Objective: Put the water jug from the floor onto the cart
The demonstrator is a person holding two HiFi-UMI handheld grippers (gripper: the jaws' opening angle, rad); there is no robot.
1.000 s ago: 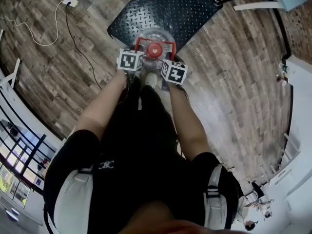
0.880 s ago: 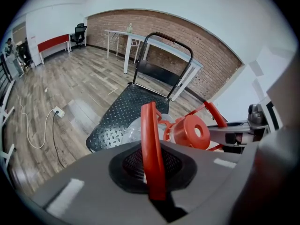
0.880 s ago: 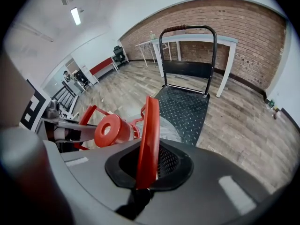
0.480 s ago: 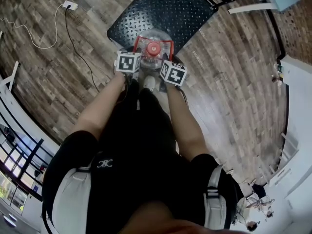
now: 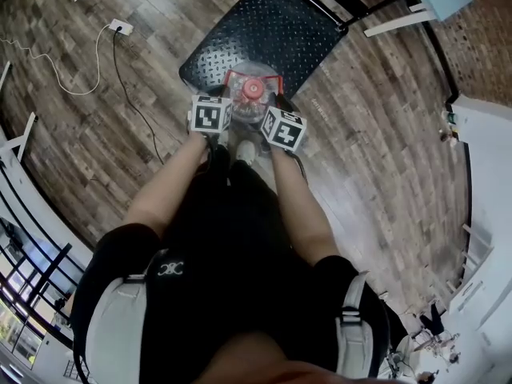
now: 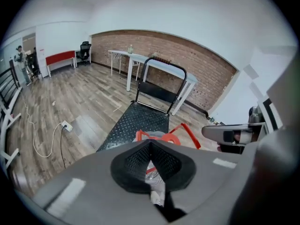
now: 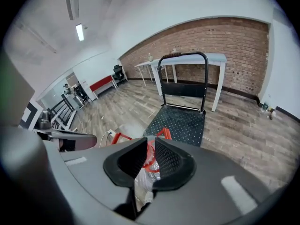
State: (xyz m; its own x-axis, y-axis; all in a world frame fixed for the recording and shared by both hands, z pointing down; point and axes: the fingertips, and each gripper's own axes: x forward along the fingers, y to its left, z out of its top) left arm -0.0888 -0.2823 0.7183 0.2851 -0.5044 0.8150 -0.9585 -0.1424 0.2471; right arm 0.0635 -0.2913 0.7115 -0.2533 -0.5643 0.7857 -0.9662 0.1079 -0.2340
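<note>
The water jug [image 5: 246,101] is clear with a red cap and a red carry handle [image 6: 161,136]. It hangs at the near edge of the black diamond-plate cart [image 5: 272,30]. My left gripper [image 5: 228,104] is shut on the handle's left side, and its pads meet at the tips [image 6: 151,146]. On the handle's right side, my right gripper [image 5: 269,109] has its jaws closing. The red handle [image 7: 150,154] fills the narrow gap between that gripper's pads [image 7: 151,149]. Both grippers point steeply down. The jug's lower body is hidden behind the grippers.
The cart's push handle [image 7: 183,55] stands at its far end, near a white table [image 7: 197,59] and a brick wall. A power strip with a white cable [image 5: 118,27] lies on the wood floor to the left. The person's shoe [image 5: 246,150] is just behind the jug.
Both grippers and the jug have moved together toward the cart's near edge. The jug sits higher against the cart deck than before.
</note>
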